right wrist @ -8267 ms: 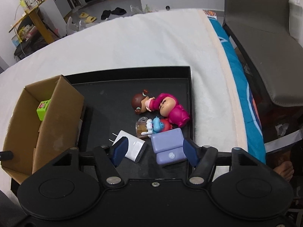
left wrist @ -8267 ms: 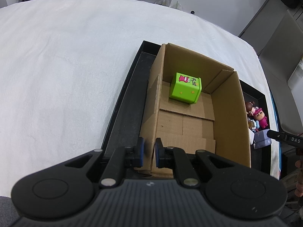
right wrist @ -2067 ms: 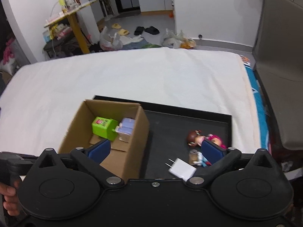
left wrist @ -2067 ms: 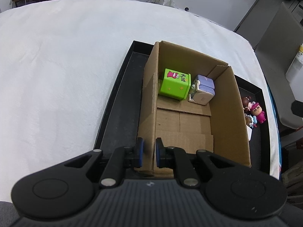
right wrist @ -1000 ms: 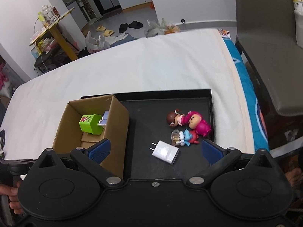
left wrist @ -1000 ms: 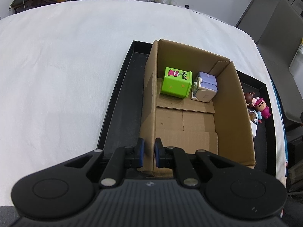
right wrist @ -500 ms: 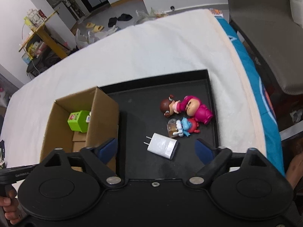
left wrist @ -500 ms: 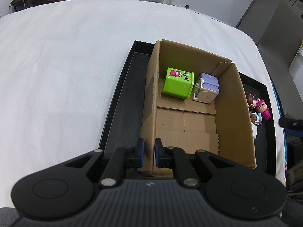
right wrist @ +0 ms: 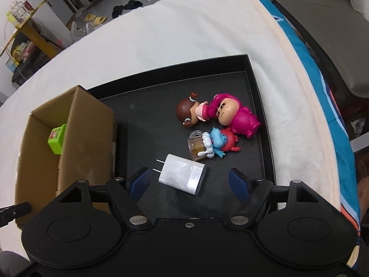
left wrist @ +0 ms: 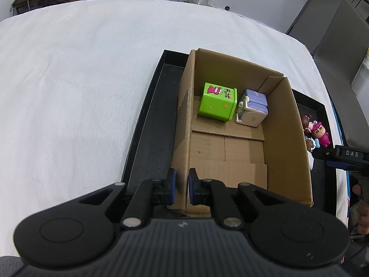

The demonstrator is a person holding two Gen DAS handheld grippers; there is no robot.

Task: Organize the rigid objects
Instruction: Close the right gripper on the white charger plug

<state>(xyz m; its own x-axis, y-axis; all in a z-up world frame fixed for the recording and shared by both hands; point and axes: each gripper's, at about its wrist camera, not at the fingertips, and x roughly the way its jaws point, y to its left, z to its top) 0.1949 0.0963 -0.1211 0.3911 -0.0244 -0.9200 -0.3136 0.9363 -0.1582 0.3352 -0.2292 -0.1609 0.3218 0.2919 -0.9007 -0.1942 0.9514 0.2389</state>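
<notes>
1. The right gripper (right wrist: 190, 180) points steeply down over the black tray (right wrist: 251, 73). Its jaws stand fairly wide and have just been closing, with nothing pressed between the blue pads (right wrist: 140, 181).
2. The white charger (right wrist: 182, 176) lies flat on the tray in the gap between those pads, prongs toward the left pad and just short of it; the right pad stands clear of the charger's rounded end.
3. Just beyond the charger lies a blue and red figure (right wrist: 219, 143) holding a clear amber piece, near the charger's far edge.
4. Farther out lie a pink figure (right wrist: 235, 117) and a brown-haired figure (right wrist: 186, 113), head to head and touching, close to the tray's right wall.
5. The left gripper (left wrist: 181, 185) is clamped narrow on the near left wall of the cardboard box (left wrist: 286, 124), one pad outside and one inside.
6. The box stands on the left part of the tray, open at the top. At its far end sit a green cube (left wrist: 218, 102) and, touching it on the right, a lilac case (left wrist: 253, 108).
7. The tray rests on a white cloth (left wrist: 80, 80).
8. In the left view the right gripper's finger reaches in from the right edge over the tray, beside the figures; part of a hand (left wrist: 363, 210) shows below it.
</notes>
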